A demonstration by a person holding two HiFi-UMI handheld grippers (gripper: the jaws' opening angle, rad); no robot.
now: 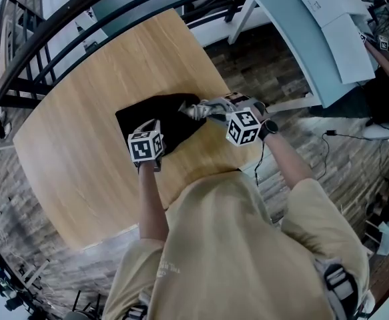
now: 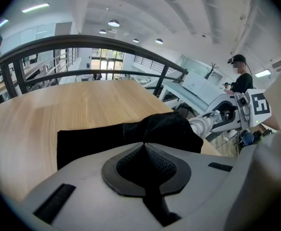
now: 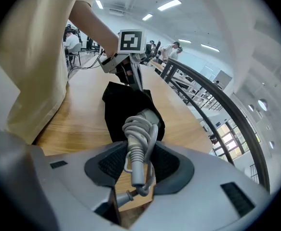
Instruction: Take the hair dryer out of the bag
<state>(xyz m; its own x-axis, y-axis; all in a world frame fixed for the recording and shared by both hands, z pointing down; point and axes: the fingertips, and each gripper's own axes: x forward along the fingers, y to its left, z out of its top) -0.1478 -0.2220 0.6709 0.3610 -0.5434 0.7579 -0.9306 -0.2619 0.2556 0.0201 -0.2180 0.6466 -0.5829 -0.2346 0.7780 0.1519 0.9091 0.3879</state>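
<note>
My left gripper (image 2: 144, 145) is clamped shut on the bag (image 2: 92, 138); my right gripper (image 3: 139, 163), half open, grips the dryer (image 3: 141, 129) by its cord-wrapped handle. Wooden table (image 1: 74, 159), with a railing (image 2: 106, 39) beyond.

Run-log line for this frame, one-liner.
left claw: shut on black bag | right claw: shut on hair dryer, cord-wrapped end | hair dryer: partly out of bag | bag: lying on wooden table

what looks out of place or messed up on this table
Nothing spilled or damaged. The black bag lies rumpled on the table, its fabric bunched where the left gripper pinches it, and the grey hair dryer sticks partly out of its mouth, cord wound round it, clamped in the right gripper.
</note>
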